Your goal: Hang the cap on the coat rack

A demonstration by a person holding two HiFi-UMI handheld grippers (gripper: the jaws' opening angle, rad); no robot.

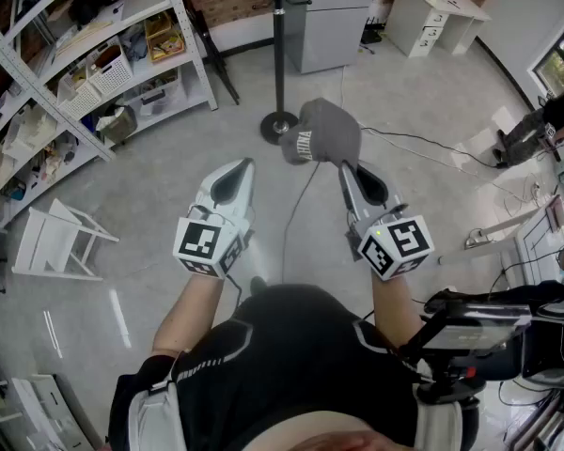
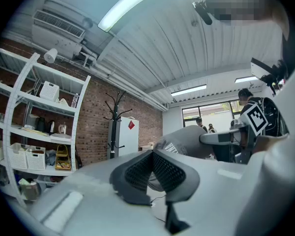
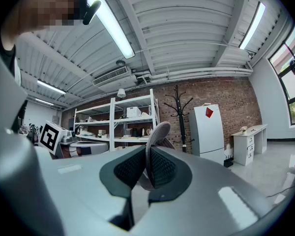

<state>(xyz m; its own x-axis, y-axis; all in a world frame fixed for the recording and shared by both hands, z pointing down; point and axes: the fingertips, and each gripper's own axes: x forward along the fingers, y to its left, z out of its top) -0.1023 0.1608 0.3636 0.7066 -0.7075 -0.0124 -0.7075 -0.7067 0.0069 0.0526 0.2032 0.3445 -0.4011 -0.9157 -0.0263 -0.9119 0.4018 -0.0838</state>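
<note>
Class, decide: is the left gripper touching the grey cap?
Apart. The head view shows bare floor between the left gripper and the cap, which the right gripper holds.

Left gripper (image 2: 152, 153) front and centre, jaws together at the tips, nothing between them; just past them hangs the grey cap (image 2: 187, 140), white lettering on its edge; the right gripper (image 2: 204, 138) reaches in from the right and touches it; far off, the black coat rack (image 2: 115, 113) stands against the brick wall (image 2: 91, 132), a white fridge (image 2: 129, 136) beside it; shelves (image 2: 44, 103) fill the left.
</note>
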